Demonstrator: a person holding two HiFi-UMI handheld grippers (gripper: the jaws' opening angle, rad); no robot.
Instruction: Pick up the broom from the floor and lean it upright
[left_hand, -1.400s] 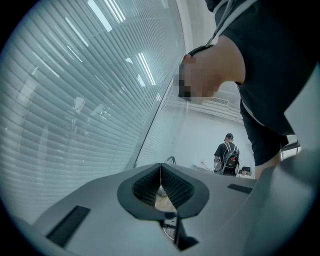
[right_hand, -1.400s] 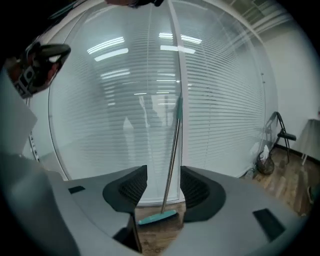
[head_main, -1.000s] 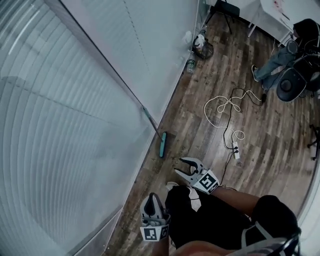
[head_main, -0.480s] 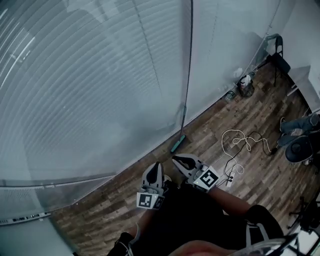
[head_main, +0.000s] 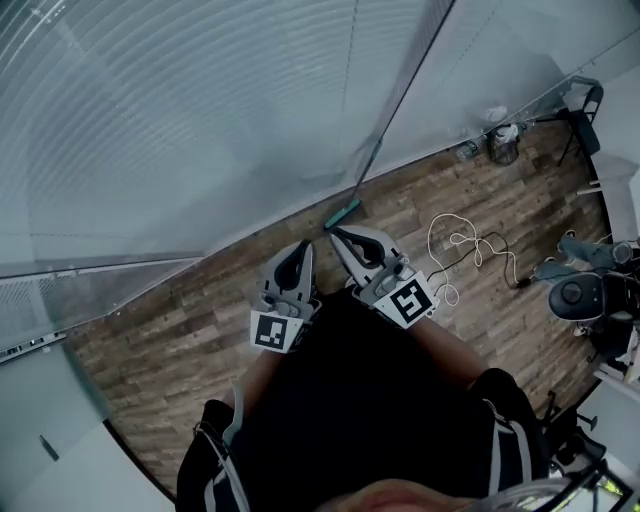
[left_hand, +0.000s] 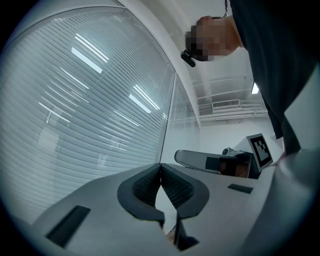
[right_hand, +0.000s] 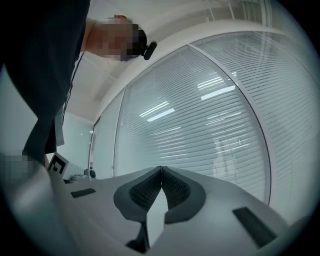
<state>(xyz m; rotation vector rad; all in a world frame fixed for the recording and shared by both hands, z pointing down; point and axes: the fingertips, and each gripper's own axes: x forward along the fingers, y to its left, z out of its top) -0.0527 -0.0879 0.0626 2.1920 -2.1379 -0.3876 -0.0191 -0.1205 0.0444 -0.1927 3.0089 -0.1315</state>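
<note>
The broom (head_main: 343, 212) stands on its teal head on the wooden floor, with its thin handle running up against the glass wall with blinds (head_main: 200, 100). Neither gripper touches it. In the head view my left gripper (head_main: 302, 248) and right gripper (head_main: 336, 236) are raised side by side in front of my body, tips toward the wall. The left gripper (left_hand: 160, 166) has its pads pressed together with nothing between them. The right gripper (right_hand: 161, 169) is likewise shut and empty. Both gripper views show only blinds and ceiling; the broom is not in them.
A white cable with a power strip (head_main: 455, 248) lies coiled on the floor to the right. Bottles and a small basket (head_main: 498, 140) stand by the wall at the far right, beside a dark chair (head_main: 585, 100). A seated person's legs (head_main: 585, 252) show at the right edge.
Both grippers have risen from near the floor to waist height. The right gripper's jaws, open a second ago, have closed on nothing. The broom stays against the wall.
</note>
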